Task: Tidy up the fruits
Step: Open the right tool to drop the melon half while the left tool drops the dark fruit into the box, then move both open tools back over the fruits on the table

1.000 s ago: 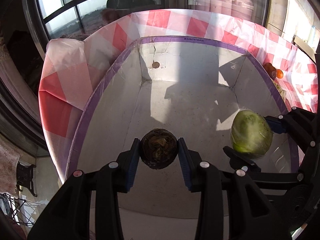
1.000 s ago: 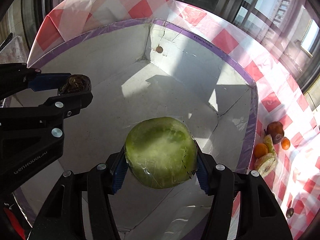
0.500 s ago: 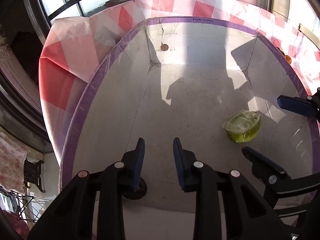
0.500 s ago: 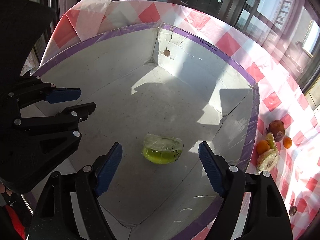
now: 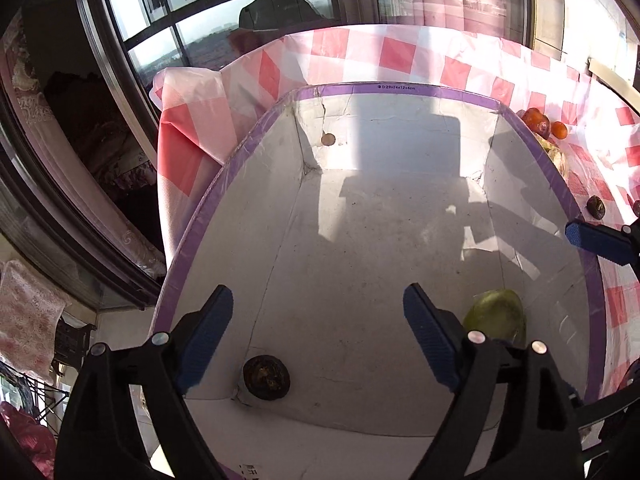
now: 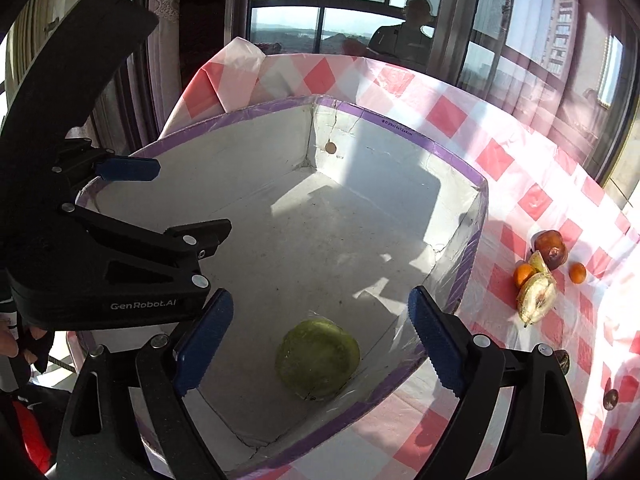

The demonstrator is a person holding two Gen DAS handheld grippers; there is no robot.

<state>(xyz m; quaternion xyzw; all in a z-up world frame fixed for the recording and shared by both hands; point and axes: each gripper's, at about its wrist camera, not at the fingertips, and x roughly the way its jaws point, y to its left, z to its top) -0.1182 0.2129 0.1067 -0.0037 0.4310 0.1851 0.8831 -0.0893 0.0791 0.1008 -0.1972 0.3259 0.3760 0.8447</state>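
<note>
Both fruits, earlier pinched, now loose in the box (image 5: 400, 90); fingers spreading, nothing between.

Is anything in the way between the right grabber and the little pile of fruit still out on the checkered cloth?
Yes, the box's purple-edged side wall. The right gripper, jaws opening and empty, hangs over the box's inside, above the green fruit. The fruit pile lies outside that wall on the cloth, so the gripper must clear the rim.
</note>
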